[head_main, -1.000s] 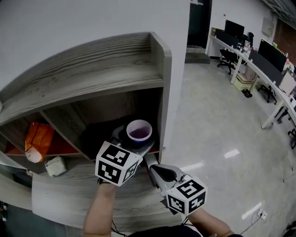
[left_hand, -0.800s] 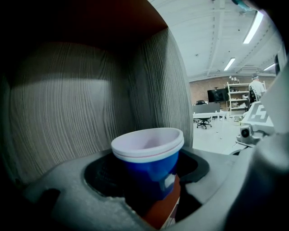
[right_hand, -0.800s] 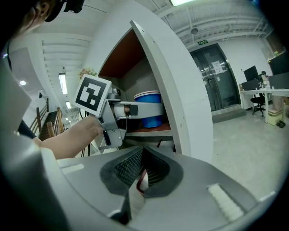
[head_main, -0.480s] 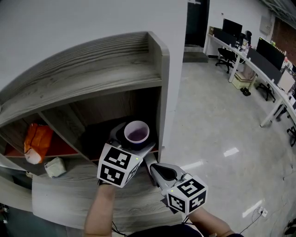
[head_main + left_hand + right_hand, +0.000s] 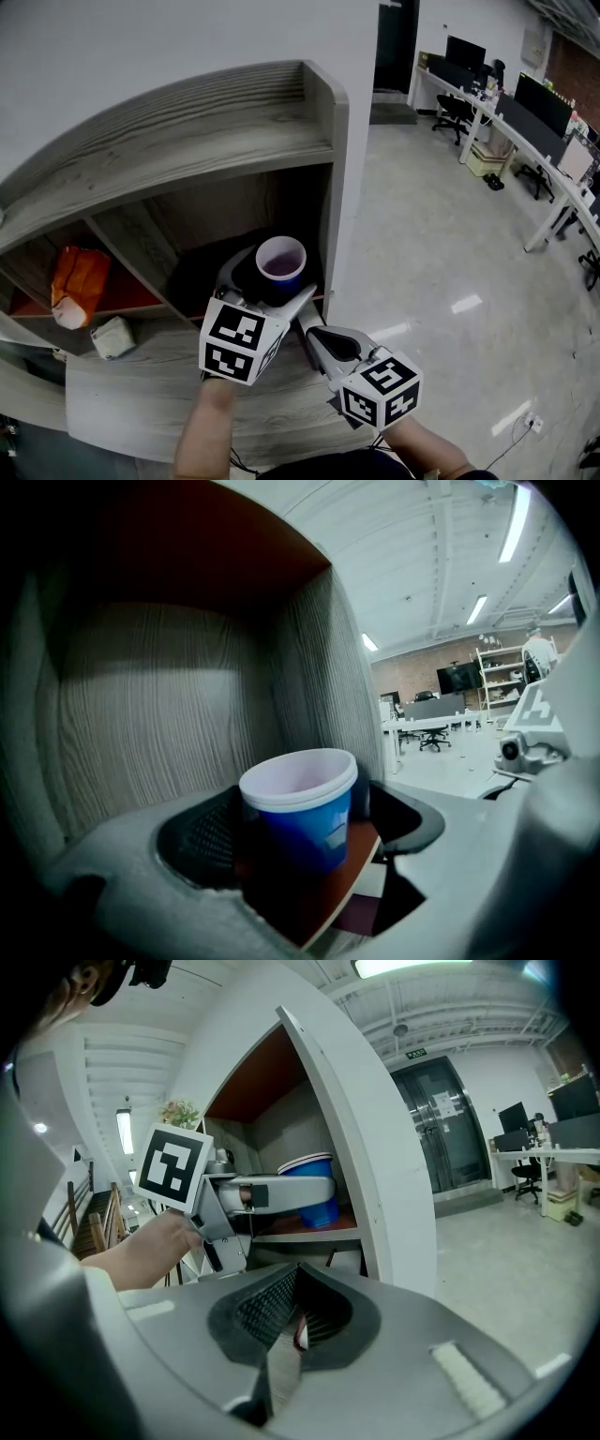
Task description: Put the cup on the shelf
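Note:
A blue cup (image 5: pixel 281 258) with a white rim stands upright on the red-brown floor of the bottom-right compartment of the grey wooden shelf (image 5: pixel 187 122). My left gripper (image 5: pixel 269 281) reaches into that compartment with a jaw on each side of the cup (image 5: pixel 300 808). Its jaws are opening, and a dark gap shows on each side between pad and cup. My right gripper (image 5: pixel 311 339) hovers just outside the shelf's front, below and right of the left one, its jaws shut (image 5: pixel 291 1321) with nothing in them. From the right gripper view the cup (image 5: pixel 314 1190) sits behind the left jaw.
An orange bag (image 5: pixel 77 281) lies in the left compartment, with a small white box (image 5: pixel 112 336) on the board in front. The shelf's right side panel (image 5: pixel 336 187) stands close to the cup. Glossy floor (image 5: pixel 441 234) and office desks (image 5: pixel 525 103) lie to the right.
The left jaws have spread apart and let go of the cup, which stays standing on the compartment floor. The right gripper has barely moved.

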`<state>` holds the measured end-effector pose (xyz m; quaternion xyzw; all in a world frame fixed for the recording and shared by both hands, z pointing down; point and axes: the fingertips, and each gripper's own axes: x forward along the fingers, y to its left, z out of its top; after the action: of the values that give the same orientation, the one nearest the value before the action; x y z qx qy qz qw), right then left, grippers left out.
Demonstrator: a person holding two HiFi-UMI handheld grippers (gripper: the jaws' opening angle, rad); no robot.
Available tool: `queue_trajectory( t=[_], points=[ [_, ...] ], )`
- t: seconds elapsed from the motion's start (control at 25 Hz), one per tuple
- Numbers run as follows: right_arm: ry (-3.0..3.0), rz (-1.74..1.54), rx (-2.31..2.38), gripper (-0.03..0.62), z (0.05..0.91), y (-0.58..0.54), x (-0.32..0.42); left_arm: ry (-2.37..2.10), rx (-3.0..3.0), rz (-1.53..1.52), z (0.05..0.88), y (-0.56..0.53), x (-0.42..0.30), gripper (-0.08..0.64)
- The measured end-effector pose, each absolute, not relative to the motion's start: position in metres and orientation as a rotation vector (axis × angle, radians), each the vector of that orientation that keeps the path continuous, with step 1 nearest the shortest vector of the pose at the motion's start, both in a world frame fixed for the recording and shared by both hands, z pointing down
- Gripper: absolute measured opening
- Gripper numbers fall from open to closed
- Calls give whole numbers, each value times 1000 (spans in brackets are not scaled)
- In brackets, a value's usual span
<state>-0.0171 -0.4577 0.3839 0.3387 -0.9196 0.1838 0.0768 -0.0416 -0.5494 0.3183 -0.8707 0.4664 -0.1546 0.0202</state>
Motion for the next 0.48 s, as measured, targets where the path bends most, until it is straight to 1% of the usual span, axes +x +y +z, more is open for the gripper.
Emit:
queue_trajectory(
  t=[0.36, 0.48],
  points=[
    [-2741, 544, 1048, -2, 386, -444, -22, 1467, -2714, -399, 318, -526, -50, 420],
    [-2740, 540, 1056, -2, 385, -438, -24, 1480, -2739, -347, 318, -514, -56, 397]
  ],
)
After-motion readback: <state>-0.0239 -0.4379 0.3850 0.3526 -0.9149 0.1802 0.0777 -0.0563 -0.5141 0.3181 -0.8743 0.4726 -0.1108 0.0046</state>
